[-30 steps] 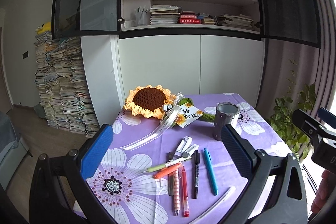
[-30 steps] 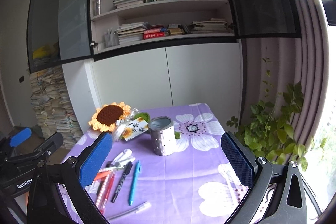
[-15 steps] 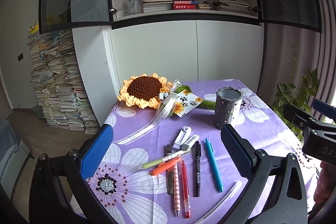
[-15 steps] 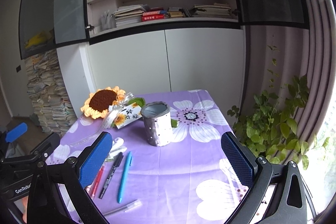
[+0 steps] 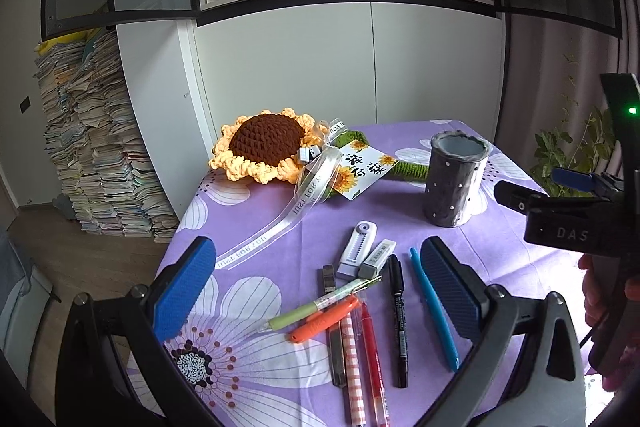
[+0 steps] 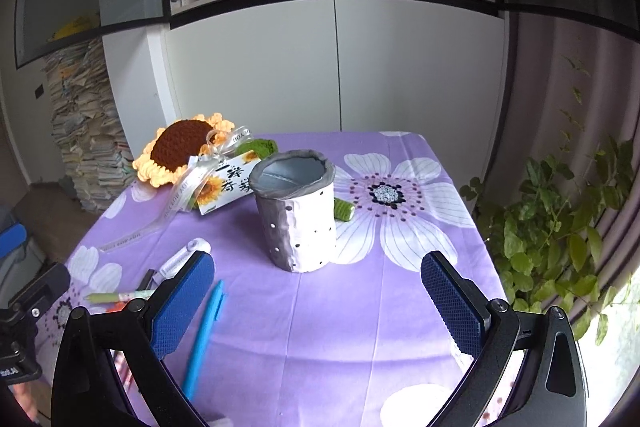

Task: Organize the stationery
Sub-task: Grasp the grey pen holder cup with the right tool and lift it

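Note:
Several pens lie on the purple flowered cloth: a blue pen [image 5: 434, 307], a black marker [image 5: 399, 319], a red pen [image 5: 374, 355], a checked pen [image 5: 354, 367], an orange pen [image 5: 324, 319] and a green pen [image 5: 320, 305]. Two white correction tapes [image 5: 358, 250] lie beyond them. A grey dotted pen cup [image 5: 456, 183] stands upright and looks empty [image 6: 298, 211]. My left gripper [image 5: 316, 291] is open and empty, hovering above the pens. My right gripper [image 6: 318, 305] is open and empty, in front of the cup; the blue pen [image 6: 202, 341] lies by its left finger.
A crocheted sunflower [image 5: 264, 147] with ribbon and a card [image 5: 362, 173] lies at the back of the table. White cabinets and bookshelves stand behind. A paper stack [image 5: 92, 155] stands at left. A green plant [image 6: 560, 227] is beside the table's right edge.
Both grippers have moved forward and lower toward the table. The pens and cup now look larger and nearer. Nothing on the table has moved.

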